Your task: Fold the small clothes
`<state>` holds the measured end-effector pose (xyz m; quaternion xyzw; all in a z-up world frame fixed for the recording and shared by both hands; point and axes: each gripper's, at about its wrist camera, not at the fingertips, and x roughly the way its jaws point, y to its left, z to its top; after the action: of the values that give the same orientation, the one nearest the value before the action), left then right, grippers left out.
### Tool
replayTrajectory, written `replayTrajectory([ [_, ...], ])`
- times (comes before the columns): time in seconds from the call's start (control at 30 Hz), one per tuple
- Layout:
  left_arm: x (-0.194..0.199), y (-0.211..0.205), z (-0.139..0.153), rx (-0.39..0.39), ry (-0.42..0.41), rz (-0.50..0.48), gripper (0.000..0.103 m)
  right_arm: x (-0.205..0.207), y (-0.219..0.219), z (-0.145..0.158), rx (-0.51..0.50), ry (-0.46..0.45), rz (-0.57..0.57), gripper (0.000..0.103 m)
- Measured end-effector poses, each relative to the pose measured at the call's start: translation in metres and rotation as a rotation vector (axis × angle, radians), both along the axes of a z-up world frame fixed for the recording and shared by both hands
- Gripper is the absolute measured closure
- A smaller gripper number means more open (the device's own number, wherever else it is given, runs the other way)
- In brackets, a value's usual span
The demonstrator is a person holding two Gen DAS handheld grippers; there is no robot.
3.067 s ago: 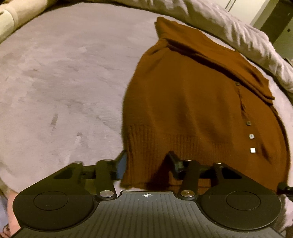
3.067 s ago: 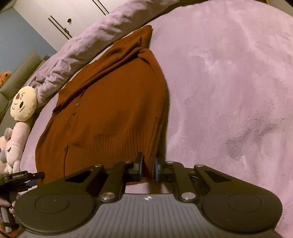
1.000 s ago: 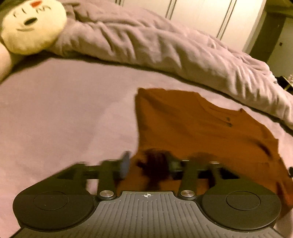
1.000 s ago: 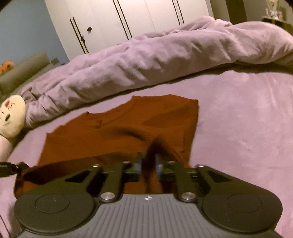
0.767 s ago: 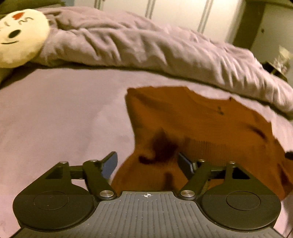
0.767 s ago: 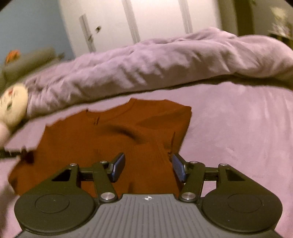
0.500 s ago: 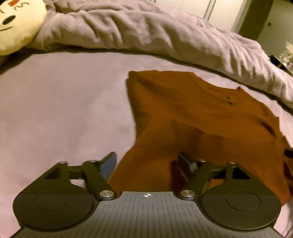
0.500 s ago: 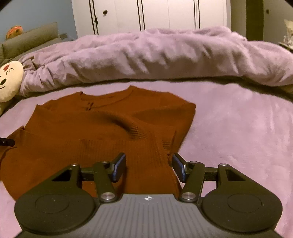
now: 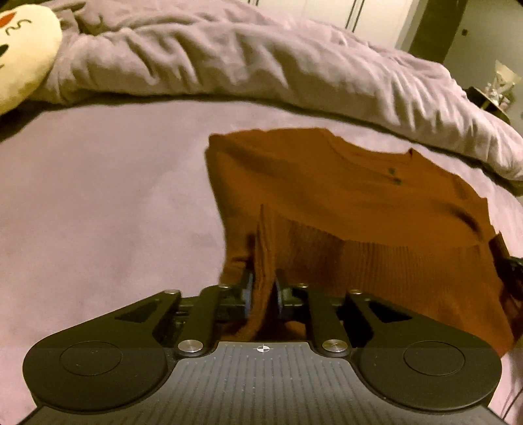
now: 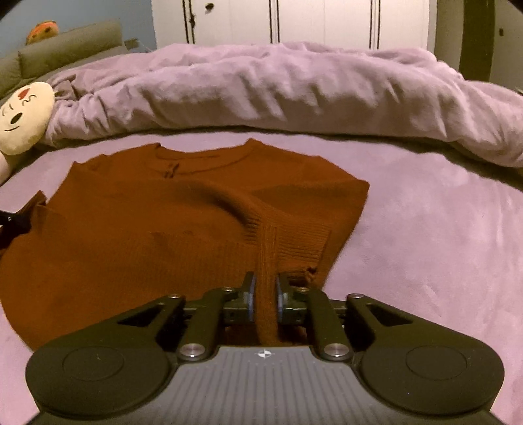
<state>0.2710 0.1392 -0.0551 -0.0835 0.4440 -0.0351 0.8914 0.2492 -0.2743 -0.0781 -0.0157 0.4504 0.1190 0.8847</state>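
Observation:
A rust-brown knit sweater (image 9: pixel 343 196) lies folded on the lilac bed cover (image 9: pixel 98 212), its ribbed hem laid up over the body below the neckline. My left gripper (image 9: pixel 263 287) is at the fold's near left corner. Its jaws are closing, and the pads pinch a raised ridge of ribbed knit. In the right wrist view the sweater (image 10: pixel 147 229) spreads to the left. My right gripper (image 10: pixel 264 291) is at its near right corner, jaws closing, pads pressing a ridge of the fabric. The fingertips are partly hidden by cloth.
A rumpled lilac duvet (image 10: pixel 294 88) runs across the bed behind the sweater. A cream plush toy (image 10: pixel 26 114) lies at the far left beside a grey-green cushion (image 10: pixel 65 45). White wardrobe doors (image 10: pixel 294 23) stand beyond. The bed cover (image 10: pixel 441 245) stretches right of the sweater.
A second ago both grippers let go of the hem laid up over the sweater and stood open. Now both have sunk a little and shut on the near folded edge.

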Motion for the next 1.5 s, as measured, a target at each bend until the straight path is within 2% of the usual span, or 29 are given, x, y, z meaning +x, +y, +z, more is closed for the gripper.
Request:
replayTrajectory([
  [0.07,0.002,-0.004,-0.003,0.011,0.014,-0.013,0.082,0.001,0.004,-0.001,-0.013,-0.002,0.006,0.089],
  [0.1,0.003,-0.005,-0.004,0.025,0.018,-0.014,0.085,0.002,0.006,-0.002,-0.028,0.0,0.009,0.089],
  [0.13,0.003,-0.006,-0.005,0.037,0.021,-0.013,0.092,0.002,0.007,-0.003,-0.04,0.001,0.012,0.09],
  [0.23,-0.001,-0.005,0.001,0.031,0.018,0.005,0.094,-0.001,0.008,-0.001,-0.043,-0.003,0.001,0.096],
  [0.47,-0.012,0.003,0.05,0.032,-0.121,0.03,0.094,-0.012,0.004,0.037,-0.018,-0.126,-0.013,0.097],
  [0.57,-0.002,0.005,0.065,0.037,-0.168,0.057,0.094,-0.005,0.005,0.047,-0.019,-0.171,-0.026,0.097],
  [0.7,0.025,0.002,0.072,0.062,-0.185,0.092,0.094,0.014,0.015,0.052,-0.071,-0.22,-0.045,0.097],
  [0.97,0.079,-0.006,0.058,0.149,-0.173,0.133,0.094,0.071,0.035,0.04,-0.197,-0.258,-0.04,0.097],
  [1.23,0.125,-0.004,0.052,0.206,-0.222,0.186,0.094,0.132,0.043,0.022,-0.285,-0.273,-0.084,0.097],
  [1.37,0.139,-0.002,0.03,0.231,-0.197,0.234,0.094,0.153,0.046,0.003,-0.305,-0.256,-0.114,0.097],
  [1.5,0.141,0.006,0.005,0.282,-0.119,0.279,0.094,0.159,0.041,-0.023,-0.299,-0.201,-0.146,0.097],
])
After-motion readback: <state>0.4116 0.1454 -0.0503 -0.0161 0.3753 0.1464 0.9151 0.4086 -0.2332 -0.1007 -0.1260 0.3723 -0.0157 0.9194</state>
